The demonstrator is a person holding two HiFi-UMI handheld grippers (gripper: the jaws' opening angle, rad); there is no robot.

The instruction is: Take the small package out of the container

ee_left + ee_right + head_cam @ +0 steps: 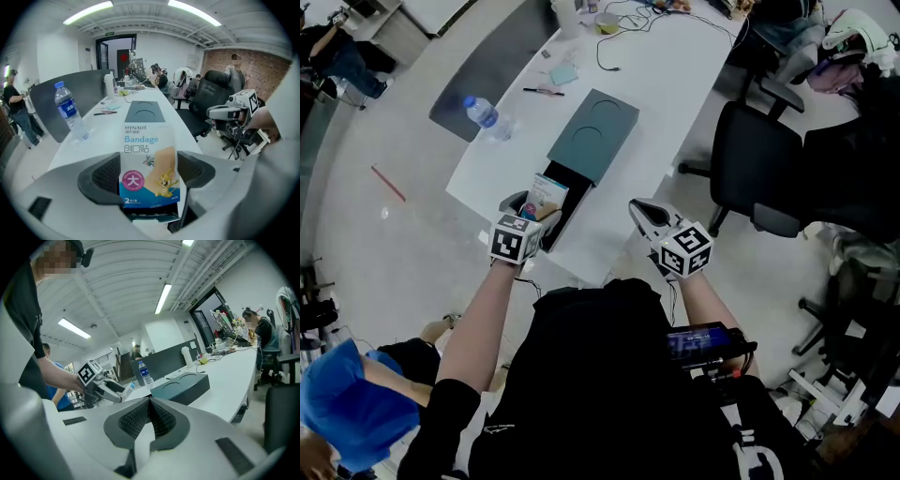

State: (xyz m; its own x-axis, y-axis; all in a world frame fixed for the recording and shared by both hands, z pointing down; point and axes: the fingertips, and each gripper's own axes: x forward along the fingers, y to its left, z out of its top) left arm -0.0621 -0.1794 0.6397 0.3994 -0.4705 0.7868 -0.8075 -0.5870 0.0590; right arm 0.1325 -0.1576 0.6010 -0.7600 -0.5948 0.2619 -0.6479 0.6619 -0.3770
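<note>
The left hand-held gripper is squeezing the small package near its bottom. It is holding the package up over the open end of the container on the tabletop. The right hand-held gripper is pressing shut on nothing, off to the side. The package is looking thin and bendy, so it could flop or slip out if the squeeze is weak. The jaws are hiding its bottom edge, so I cannot tell if it is all the way out.

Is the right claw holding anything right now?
No, the right claw has its jaws pressed together with nothing between them, while the left claw grips the bandage package.
</note>
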